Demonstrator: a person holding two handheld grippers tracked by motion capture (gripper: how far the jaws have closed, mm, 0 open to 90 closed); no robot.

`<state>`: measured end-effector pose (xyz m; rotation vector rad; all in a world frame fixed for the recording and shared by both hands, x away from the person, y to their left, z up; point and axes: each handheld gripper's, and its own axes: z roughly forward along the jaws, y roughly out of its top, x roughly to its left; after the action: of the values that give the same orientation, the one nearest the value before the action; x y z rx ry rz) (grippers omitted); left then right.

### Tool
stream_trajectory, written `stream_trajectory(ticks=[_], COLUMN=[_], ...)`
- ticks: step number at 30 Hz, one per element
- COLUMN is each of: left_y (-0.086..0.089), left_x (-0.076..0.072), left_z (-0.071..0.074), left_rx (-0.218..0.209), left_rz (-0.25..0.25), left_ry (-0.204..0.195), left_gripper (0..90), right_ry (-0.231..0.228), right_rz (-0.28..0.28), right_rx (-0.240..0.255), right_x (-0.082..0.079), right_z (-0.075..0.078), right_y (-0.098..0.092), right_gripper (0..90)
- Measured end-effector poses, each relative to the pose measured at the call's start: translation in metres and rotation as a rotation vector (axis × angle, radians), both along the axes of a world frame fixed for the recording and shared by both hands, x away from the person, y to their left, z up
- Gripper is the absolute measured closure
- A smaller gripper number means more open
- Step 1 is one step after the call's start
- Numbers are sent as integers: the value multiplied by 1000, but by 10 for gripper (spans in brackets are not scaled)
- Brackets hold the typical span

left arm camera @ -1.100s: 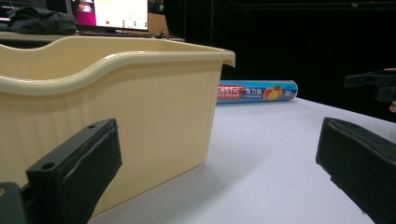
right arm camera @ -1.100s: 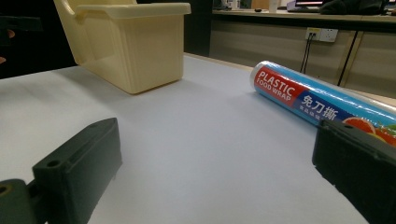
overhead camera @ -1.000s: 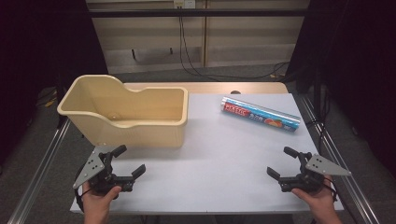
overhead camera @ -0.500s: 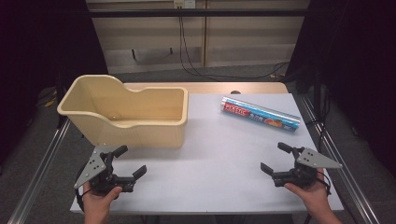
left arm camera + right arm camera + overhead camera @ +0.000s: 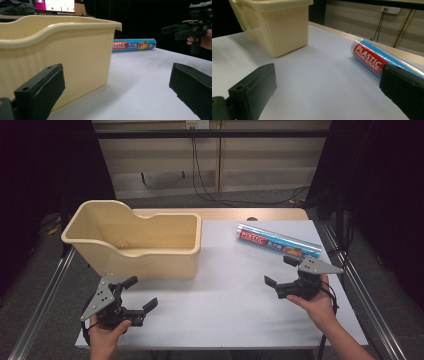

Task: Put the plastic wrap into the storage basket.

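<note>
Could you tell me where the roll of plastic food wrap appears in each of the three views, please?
High view: the food wrap roll lies right of centre on the white table, beyond the right gripper.
Left gripper view: upper middle, the roll lies past the tub's corner.
Right gripper view: at right, the roll is partly behind the right jaw.
Shared landmark: the cream plastic tub.

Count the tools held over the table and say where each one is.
2. The left tool is at the near left, before the beige tub; the right tool is near the plastic food wrap roll.
</note>
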<state>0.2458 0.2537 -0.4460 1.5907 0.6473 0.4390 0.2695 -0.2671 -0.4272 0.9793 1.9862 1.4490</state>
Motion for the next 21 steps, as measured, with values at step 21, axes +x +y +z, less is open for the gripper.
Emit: stream_trajectory(ticks=[21], left_y=[-1], left_x=[2], left_z=[-2], left_rx=[7], left_rz=[-16], left_ry=[13], left_gripper=[0], right_ry=[125], right_rz=[-73], right_rx=[-104], right_x=[89], right_z=[13], right_y=[-7], right_gripper=[12])
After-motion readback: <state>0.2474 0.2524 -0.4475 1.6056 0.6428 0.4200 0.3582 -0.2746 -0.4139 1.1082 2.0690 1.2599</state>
